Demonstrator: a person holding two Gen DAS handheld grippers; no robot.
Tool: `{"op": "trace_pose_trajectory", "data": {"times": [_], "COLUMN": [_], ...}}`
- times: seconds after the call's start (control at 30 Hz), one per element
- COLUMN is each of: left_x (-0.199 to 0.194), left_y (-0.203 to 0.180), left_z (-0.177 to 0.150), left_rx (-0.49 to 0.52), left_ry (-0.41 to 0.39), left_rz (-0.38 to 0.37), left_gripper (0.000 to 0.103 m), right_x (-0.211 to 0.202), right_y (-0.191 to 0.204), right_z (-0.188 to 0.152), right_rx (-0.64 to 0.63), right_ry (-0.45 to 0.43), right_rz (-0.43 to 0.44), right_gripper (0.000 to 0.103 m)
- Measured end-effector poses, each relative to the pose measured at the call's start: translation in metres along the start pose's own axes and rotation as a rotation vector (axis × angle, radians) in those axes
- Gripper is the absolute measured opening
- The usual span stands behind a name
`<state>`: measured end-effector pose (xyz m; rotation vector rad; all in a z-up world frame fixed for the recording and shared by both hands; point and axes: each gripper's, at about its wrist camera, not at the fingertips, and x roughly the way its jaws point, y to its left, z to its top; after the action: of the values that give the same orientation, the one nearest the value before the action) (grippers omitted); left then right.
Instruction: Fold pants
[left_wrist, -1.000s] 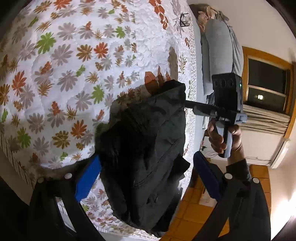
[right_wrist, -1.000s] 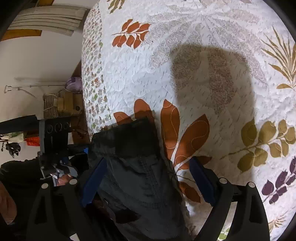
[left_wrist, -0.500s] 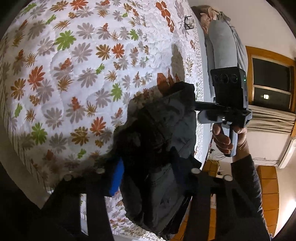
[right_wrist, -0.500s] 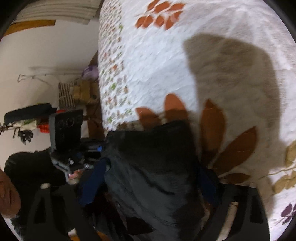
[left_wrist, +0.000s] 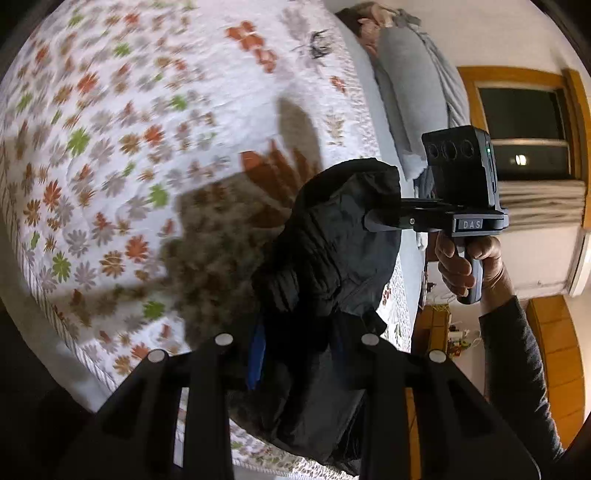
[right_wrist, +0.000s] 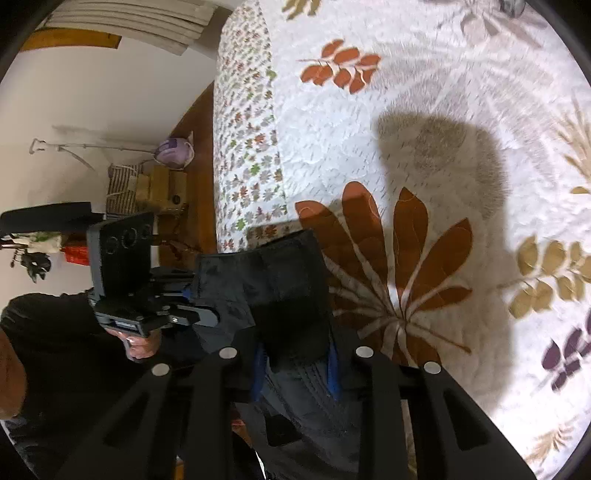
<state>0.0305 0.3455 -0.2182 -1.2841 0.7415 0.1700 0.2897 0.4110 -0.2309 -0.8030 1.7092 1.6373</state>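
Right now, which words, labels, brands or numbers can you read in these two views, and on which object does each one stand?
"DAS": on a small plate on the side of the right gripper, seen from the left wrist.
The plate on the left gripper, seen from the right wrist: too small and dark to read.
The dark pants and the floral quilt: no readable text.

Warm indoor light falls from above, casting a hard dark shadow (right_wrist: 443, 155) on the bedspread (right_wrist: 480, 92) beyond the right claw (right_wrist: 295, 369). Ahead of the left claw (left_wrist: 299, 354) the bedspread is smeared by motion blur (flowers streaked). Fisheye bending curves every edge; the corners are black.
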Motion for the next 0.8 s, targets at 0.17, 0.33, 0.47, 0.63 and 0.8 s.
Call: {"op": "trace_pose_trajectory", "data": {"times": [0.17, 0.33, 0.47, 0.63, 0.8], "left_x": [-0.011, -0.018, -0.022, -0.025, -0.032], "left_y": [-0.042, -0.085, -0.11, -0.139, -0.161], "left_z": [-0.007, -0.021, -0.033, -0.047, -0.066], "left_rx": [0.101, 0.211, 0.271, 0.337, 0.395], "left_ry": [-0.014, -0.03, -0.031, -0.032, -0.03], "left_rz": [-0.001, -0.009, -0.022, -0.035, -0.05], "left_gripper": [0.028, 0.028, 0.028, 0.027, 0.027], "right_x": [-0.029, -0.063, -0.086, -0.106, -0.121], "right_y": [0.028, 0.045, 0.059, 0.08, 0.094], "right_z": [-0.024, -0.06, -0.088, -0.119, -0.148], "right_rx": [-0.007, 0.003, 0.011, 0.021, 0.029], "right_ry": [-0.062, -0.129, -0.184, -0.241, -0.289], "right_rz": [-0.055, -0.106, -0.139, -0.173, -0.203], "right_gripper": [0.026, 0.026, 0.026, 0.026, 0.025]}}
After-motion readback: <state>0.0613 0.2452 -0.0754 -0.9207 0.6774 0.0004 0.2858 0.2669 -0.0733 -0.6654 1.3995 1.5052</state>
